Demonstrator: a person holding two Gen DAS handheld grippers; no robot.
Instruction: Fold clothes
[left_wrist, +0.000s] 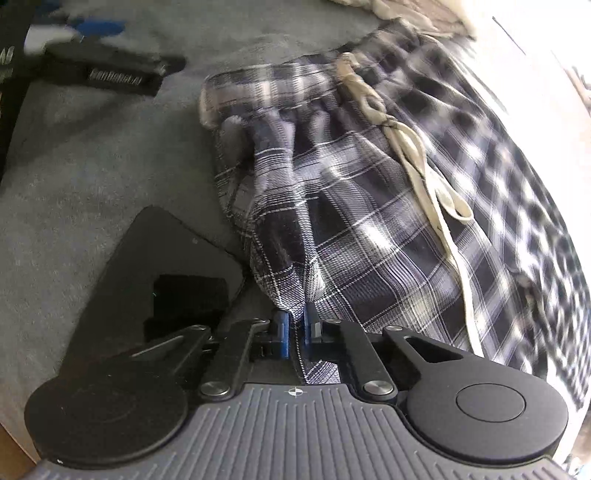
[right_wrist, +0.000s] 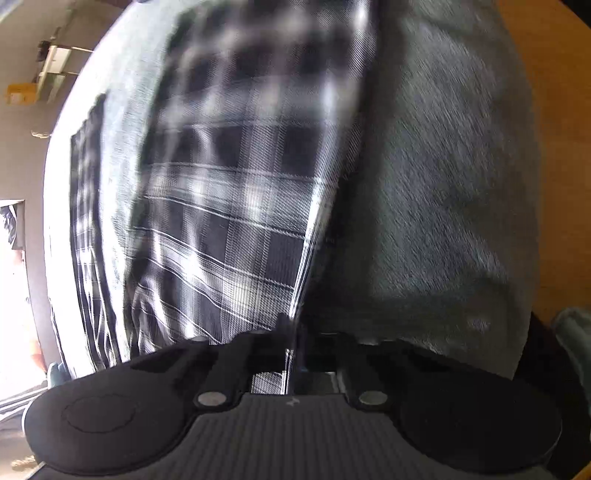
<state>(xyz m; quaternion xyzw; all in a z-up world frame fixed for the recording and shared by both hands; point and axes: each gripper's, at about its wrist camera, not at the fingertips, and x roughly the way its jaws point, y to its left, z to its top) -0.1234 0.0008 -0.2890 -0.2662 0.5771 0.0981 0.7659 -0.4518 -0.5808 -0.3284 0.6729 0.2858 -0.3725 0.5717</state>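
Dark blue and white plaid pants (left_wrist: 369, 221) with a pale drawstring (left_wrist: 417, 158) lie on a grey blanket (left_wrist: 92, 166). In the left wrist view my left gripper (left_wrist: 294, 325) is shut on a bunched fold near the waistband, and cloth shows between its blue pads. In the right wrist view the same plaid pants (right_wrist: 221, 203) spread away from the camera, blurred. My right gripper (right_wrist: 293, 332) is shut on the cloth's edge, with plaid fabric pinched between the fingers.
A flat black slab (left_wrist: 159, 266) lies on the blanket just left of my left gripper. A black strap-like item with white lettering (left_wrist: 114, 74) sits at the far left. Wooden floor (right_wrist: 554, 147) shows right of the blanket. Pale clothing (left_wrist: 399, 11) lies at the top.
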